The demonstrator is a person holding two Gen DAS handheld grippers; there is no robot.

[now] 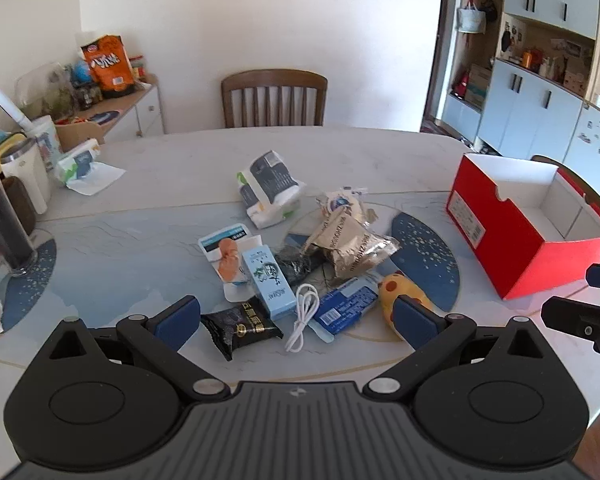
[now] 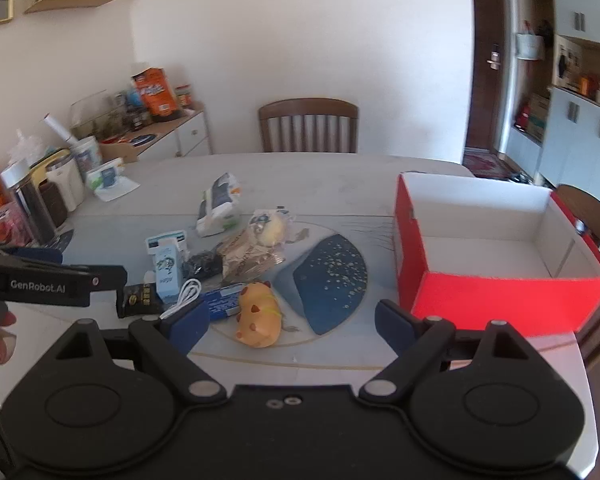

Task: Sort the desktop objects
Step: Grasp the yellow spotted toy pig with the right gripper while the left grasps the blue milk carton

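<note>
Both tongs (image 1: 296,316) (image 2: 296,322) wide open, empty, above the table, small-item pile (image 1: 300,264) just beyond, red box (image 2: 500,248) rightward

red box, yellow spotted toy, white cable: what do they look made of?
Red box: looks like cardboard, matte red outside, plain white inside; thin straight walls and a cut notch in one rim.
Yellow spotted toy: probably soft rubber or vinyl, smooth with a slight sheen; rounded moulded shape.
White cable: plastic-sheathed by the look, smooth, lying in loose coils.
</note>
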